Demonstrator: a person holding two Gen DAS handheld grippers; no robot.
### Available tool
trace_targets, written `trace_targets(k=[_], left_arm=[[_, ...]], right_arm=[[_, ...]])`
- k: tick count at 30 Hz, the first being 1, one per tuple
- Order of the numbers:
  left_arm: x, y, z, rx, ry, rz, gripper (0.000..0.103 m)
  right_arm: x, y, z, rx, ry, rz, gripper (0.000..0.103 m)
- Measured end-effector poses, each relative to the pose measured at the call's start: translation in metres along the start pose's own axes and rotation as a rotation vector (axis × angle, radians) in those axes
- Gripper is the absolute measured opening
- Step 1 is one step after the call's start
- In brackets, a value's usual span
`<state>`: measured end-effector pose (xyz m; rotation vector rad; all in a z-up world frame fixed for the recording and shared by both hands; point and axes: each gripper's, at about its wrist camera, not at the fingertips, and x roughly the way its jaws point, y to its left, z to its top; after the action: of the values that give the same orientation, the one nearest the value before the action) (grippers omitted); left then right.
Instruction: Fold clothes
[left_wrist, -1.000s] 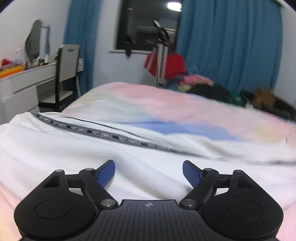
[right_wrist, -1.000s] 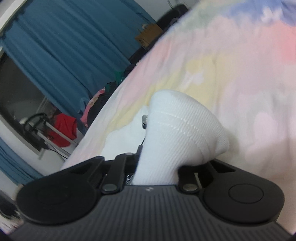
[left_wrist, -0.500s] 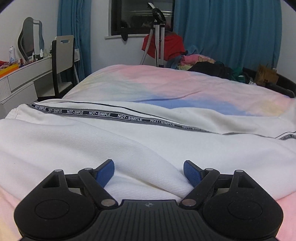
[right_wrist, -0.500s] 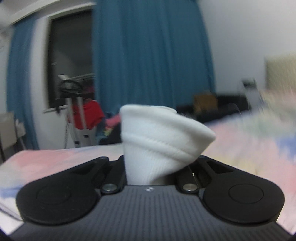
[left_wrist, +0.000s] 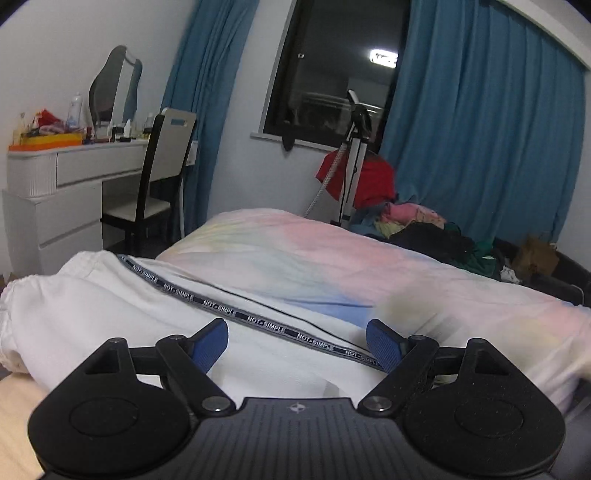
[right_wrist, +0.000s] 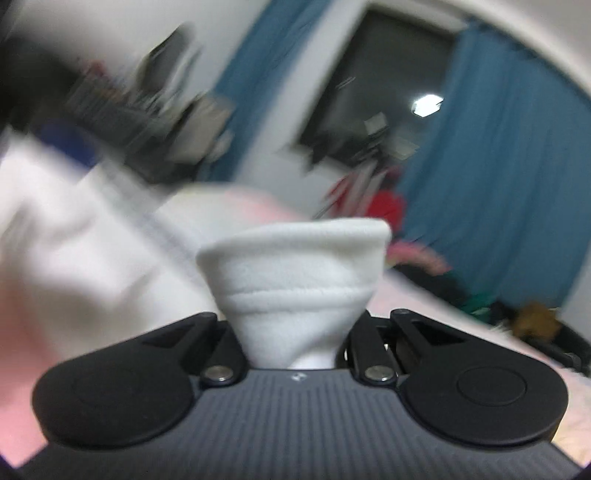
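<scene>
The white trousers (left_wrist: 110, 317) lie across the near edge of the bed (left_wrist: 332, 258), their long axis — marked by the lettered side stripe (left_wrist: 258, 325) — running left to right. The left tool (left_wrist: 295, 341) hangs wide open just above them. The right tool (right_wrist: 295, 332) is clamped on a white cuff (right_wrist: 295, 273), lifted — so the fold likely comes from the right.

White dresser (left_wrist: 74, 173) with mirror (left_wrist: 112, 88); chair (left_wrist: 162, 177) beside it; blue curtains (left_wrist: 487, 140) flank a dark window (left_wrist: 332, 74).
</scene>
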<state>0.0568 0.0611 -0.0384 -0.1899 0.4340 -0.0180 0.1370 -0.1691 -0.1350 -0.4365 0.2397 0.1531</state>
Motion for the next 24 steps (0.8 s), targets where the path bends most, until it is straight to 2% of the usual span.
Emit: trace_targets(k=[2, 6, 7, 8, 10, 13, 16, 21, 24], left_arm=[[0.002, 0.003, -0.001, 0.001, 0.01, -0.003, 0.084], [0.009, 0.008, -0.004, -0.026, 0.017, -0.032, 0.084], [0.011, 0.008, -0.004, -0.035, 0.023, -0.04, 0.084], [0.014, 0.008, -0.004, -0.041, 0.028, -0.046, 0.084], [0.016, 0.008, -0.004, -0.042, 0.034, -0.056, 0.084], [0.015, 0.005, -0.008, -0.031, 0.037, -0.076, 0.084], [0.012, -0.001, -0.012, -0.009, 0.034, -0.103, 0.084], [0.007, -0.02, -0.022, 0.064, 0.03, -0.142, 0.084], [0.006, -0.032, -0.031, 0.114, 0.04, -0.151, 0.085]], right_arm=[[0.013, 0.026, -0.012, -0.015, 0.087, 0.056, 0.015], [0.01, 0.019, -0.015, 0.019, 0.088, 0.067, 0.018], [0.008, 0.012, -0.014, 0.036, 0.103, 0.107, 0.028], [0.005, 0.005, -0.012, 0.074, 0.117, 0.151, 0.045], [-0.002, -0.008, -0.008, 0.149, 0.146, 0.237, 0.06], [-0.011, -0.036, -0.002, 0.276, 0.209, 0.323, 0.06], [-0.036, -0.064, 0.002, 0.399, 0.243, 0.363, 0.061], [-0.079, -0.097, 0.003, 0.539, 0.187, 0.343, 0.062], [-0.076, -0.111, 0.005, 0.555, 0.144, 0.235, 0.062]])
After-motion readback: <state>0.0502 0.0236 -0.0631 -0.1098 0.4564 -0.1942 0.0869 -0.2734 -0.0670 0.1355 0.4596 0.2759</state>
